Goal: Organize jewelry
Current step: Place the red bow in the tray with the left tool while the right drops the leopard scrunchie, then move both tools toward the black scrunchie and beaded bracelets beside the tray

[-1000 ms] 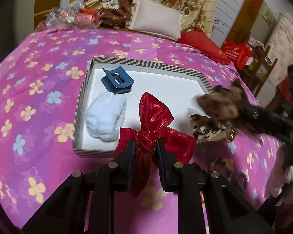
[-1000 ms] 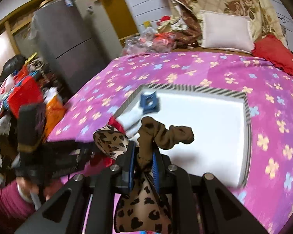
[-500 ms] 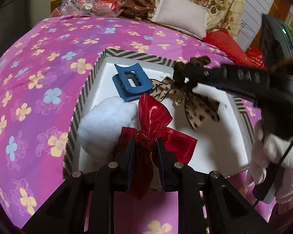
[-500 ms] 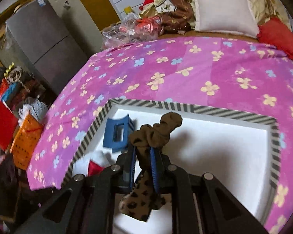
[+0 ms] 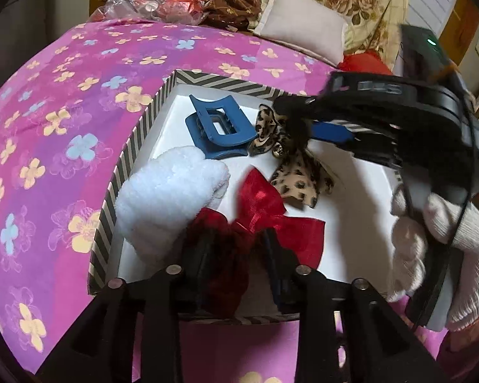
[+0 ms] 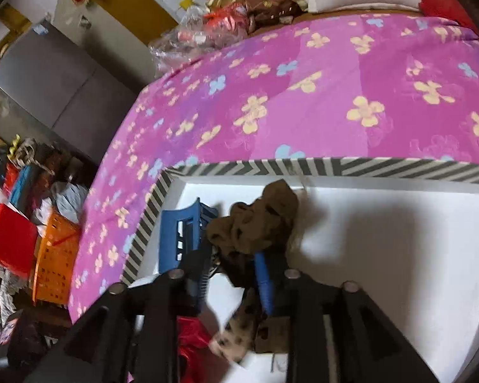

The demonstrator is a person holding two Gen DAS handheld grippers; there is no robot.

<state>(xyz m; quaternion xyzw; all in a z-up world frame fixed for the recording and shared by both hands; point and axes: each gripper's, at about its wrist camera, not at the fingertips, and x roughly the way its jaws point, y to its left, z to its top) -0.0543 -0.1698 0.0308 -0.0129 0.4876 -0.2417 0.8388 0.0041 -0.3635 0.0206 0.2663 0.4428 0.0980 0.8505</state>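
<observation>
- Both bows are being let go over the striped box [image 5: 124, 172]. The left gripper [image 5: 236, 255] jaws are opening, with the red bow [image 5: 265, 217] still between them, low at the box's near edge.
- The right gripper [image 6: 231, 268] jaws are opening; the leopard bow [image 5: 298, 177] lies between the pads, just beside the blue claw clip [image 5: 218, 132].
- Risk: satin may cling to a pad and be dragged out on withdrawal, since the red bow sits close to the near wall.
- Risk: the leopard bow's loops may snag on the clip teeth, being in contact or nearly so.
- Risk: the white fluffy piece [image 5: 169, 201] may be nudged by the left fingers.
</observation>
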